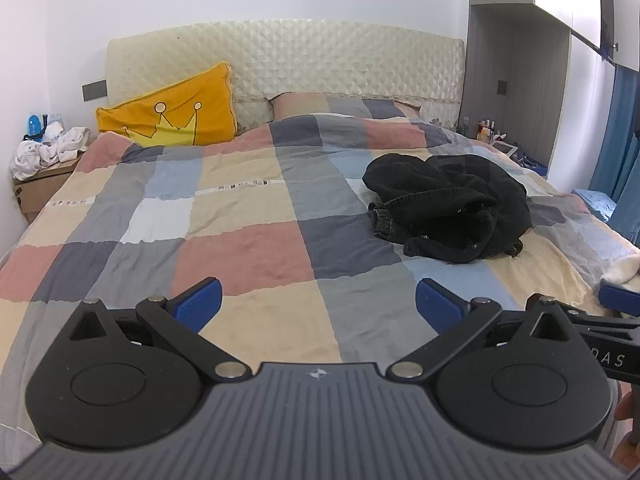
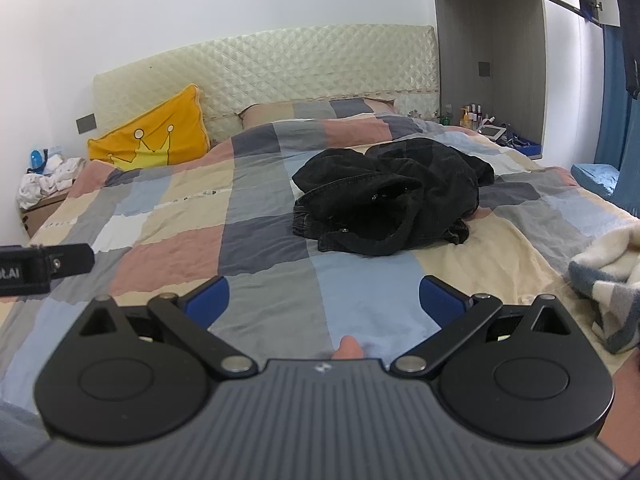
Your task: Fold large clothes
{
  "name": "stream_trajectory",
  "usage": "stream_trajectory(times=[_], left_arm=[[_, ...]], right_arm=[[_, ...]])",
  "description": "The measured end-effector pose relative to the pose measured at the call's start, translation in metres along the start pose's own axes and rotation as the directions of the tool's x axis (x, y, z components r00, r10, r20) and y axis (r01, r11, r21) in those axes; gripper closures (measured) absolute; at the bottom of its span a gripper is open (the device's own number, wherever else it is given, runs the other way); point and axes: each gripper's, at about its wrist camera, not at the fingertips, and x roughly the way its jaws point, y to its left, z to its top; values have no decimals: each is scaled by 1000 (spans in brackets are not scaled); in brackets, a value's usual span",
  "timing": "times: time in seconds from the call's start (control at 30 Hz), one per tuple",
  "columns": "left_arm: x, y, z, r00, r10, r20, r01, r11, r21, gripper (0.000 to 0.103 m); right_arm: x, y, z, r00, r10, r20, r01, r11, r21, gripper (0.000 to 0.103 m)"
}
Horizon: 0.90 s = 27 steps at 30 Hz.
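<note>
Your left gripper (image 1: 319,304) hangs above the near end of the checked patchwork bedspread (image 1: 248,216), blue-padded jaws spread wide, nothing between them. Your right gripper (image 2: 324,302) sits just beside it, jaws likewise spread and empty; your fingertip (image 2: 347,347) shows above its housing. The crumpled black denim garment (image 2: 384,196) lies in a heap on the bedspread, right of centre, well ahead of both grippers and touched by neither. An orange cushion with a yellow crown (image 1: 172,110) leans on the cream quilted headboard (image 1: 320,56). A blue-and-cream woolly blanket (image 2: 604,268) lies at the bed's right edge.
</note>
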Motion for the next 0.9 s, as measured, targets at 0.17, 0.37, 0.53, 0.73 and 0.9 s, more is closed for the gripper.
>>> stream_trajectory(times=[0.17,0.37,0.53,0.73,0.9], left_arm=[[3,-1,0,1000,-1,-5,1,1000,2,0],[17,-4,0,1000,-9,-25,10,1000,25,0],[35,-5,5,1000,-22,-18,22,999,42,0],[71,-5,20,999,-38,-18,39,997,63,0],[110,-2,36,998,-56,-25,57,997,52,0]], right_arm=[[1,0,-1,1000,-4,-2,4,1000,2,0],[7,-1,-3,1000,-11,-5,11,1000,8,0],[22,-2,-1,999,-33,-3,33,999,30,0],[47,-7,7,998,-68,0,67,992,106,0],[76,-20,14,996,-87,-26,90,976,200,0]])
